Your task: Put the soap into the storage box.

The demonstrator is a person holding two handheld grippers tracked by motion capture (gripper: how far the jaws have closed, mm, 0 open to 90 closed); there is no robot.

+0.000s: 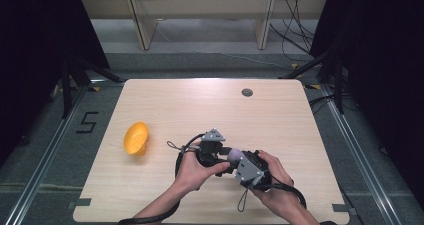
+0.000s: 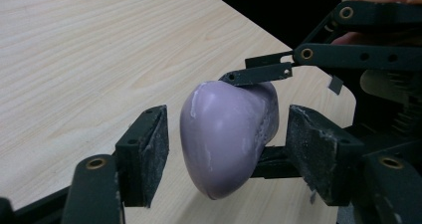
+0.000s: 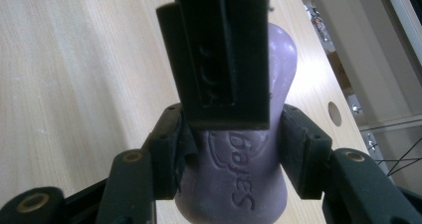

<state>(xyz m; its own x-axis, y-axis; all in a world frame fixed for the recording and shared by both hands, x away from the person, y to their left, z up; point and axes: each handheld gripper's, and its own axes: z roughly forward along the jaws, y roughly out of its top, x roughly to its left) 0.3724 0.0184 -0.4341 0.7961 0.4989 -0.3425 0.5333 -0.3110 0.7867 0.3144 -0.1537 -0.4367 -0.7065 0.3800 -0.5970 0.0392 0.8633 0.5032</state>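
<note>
Here, in the high view, both hands meet near the front-middle of the table [image 1: 165, 105], at abt 6 o'clock from its centre. The right gripper [image 1: 235, 161] holds a purple object [image 1: 233, 155], soft-looking and rounded, w/ raised letters on one side. In the right gripper view the purple object [image 3: 239, 184] sits between the two pads, and both pads press on its sides, so the jaws are closed on it.

The left gripper [image 1: 222, 155] comes to the same object from the 9 o'clock side. In the left gripper view the purple object [image 2: 226, 137] is between the jaws, but a gap is seen at each pad; they do not touch it, so these jaws are open around it. The thin jaw tips of the other gripper hold the object at top and bottom there.

An orange bowl-like thing [image 1: 136, 138] lies on its side on the table, well apart, at abt 9 o'clock from the hands.
</note>
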